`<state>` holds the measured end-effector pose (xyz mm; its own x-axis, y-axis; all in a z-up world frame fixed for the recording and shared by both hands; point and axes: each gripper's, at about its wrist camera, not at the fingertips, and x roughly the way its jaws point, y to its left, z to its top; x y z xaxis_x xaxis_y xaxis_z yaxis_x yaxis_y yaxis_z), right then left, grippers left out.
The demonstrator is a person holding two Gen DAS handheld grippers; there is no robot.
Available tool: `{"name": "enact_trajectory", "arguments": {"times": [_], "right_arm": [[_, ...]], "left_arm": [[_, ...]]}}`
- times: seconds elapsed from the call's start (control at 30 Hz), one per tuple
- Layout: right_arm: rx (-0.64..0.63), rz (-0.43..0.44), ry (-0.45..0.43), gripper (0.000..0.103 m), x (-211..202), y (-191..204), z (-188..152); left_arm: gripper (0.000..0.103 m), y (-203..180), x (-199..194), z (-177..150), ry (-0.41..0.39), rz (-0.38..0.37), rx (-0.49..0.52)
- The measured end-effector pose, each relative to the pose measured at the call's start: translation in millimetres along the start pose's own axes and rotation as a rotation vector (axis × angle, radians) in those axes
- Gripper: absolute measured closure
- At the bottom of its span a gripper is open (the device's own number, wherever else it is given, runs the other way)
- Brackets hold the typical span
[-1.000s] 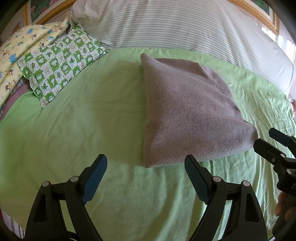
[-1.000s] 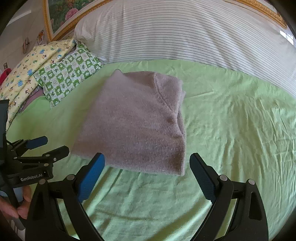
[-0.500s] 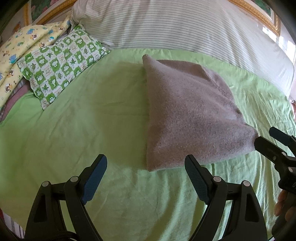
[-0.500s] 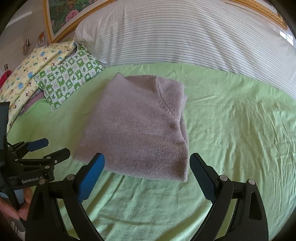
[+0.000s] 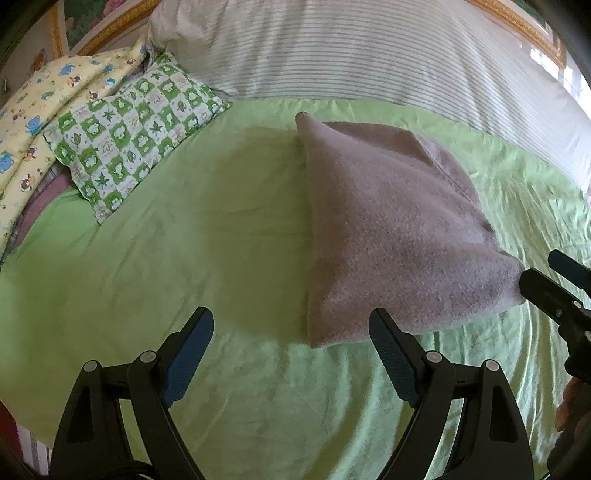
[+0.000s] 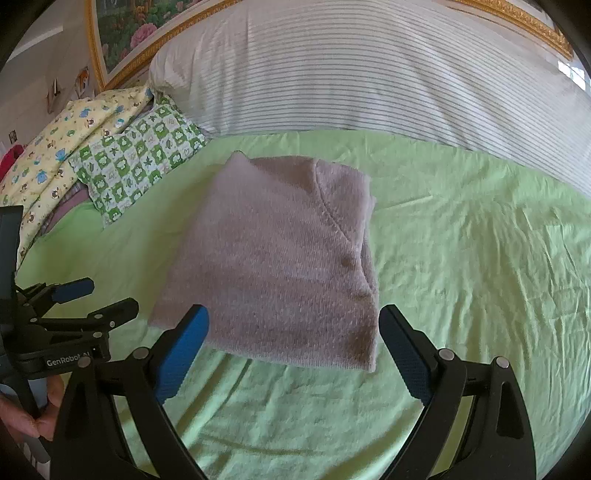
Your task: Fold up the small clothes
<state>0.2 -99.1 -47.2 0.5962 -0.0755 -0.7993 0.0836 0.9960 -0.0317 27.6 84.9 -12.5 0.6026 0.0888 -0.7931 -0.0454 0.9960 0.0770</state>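
Observation:
A folded mauve-grey knit garment [image 5: 391,229] lies flat on the green bedsheet [image 5: 184,251]; it also shows in the right wrist view [image 6: 280,258]. My left gripper [image 5: 291,332] is open and empty, hovering just short of the garment's near left corner. My right gripper [image 6: 293,332] is open and empty, its jaws spread just in front of the garment's near edge. The right gripper shows at the right edge of the left wrist view [image 5: 557,284], and the left gripper at the left edge of the right wrist view [image 6: 85,299].
A large striped white pillow [image 6: 369,74] lies along the back of the bed. A green-and-white checked pillow [image 5: 129,125] and a yellow cartoon-print pillow [image 5: 33,122] sit at the back left. A gold-framed picture [image 6: 125,29] hangs behind.
Both grippers have pulled back a little and lifted from the garment, staying open. The folded garment has not moved on the sheet.

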Motion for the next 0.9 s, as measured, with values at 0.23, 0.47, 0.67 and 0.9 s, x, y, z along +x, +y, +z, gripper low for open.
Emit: {"name": "enact_trajectory", "arguments": {"times": [0.23,0.47,0.67,0.9], "right_arm": [[0.010,0.003,-0.005,0.010,0.6,-2.1,4.0],[0.011,0.004,-0.015,0.010,-0.3,-1.5,6.0],[0.017,0.004,-0.021,0.010,0.5,-1.8,11.3],[0.018,0.008,-0.025,0.010,1.6,-1.9,16.3]], "left_arm": [[0.016,-3.0,-4.1,3.8,-0.019,0.018,0.013],[0.016,-6.8,-4.3,8.4,-0.022,0.028,0.026],[0.016,-7.8,-2.8,11.8,-0.020,0.030,0.027],[0.016,-6.7,-2.5,14.9,-0.023,0.028,0.027]]}}
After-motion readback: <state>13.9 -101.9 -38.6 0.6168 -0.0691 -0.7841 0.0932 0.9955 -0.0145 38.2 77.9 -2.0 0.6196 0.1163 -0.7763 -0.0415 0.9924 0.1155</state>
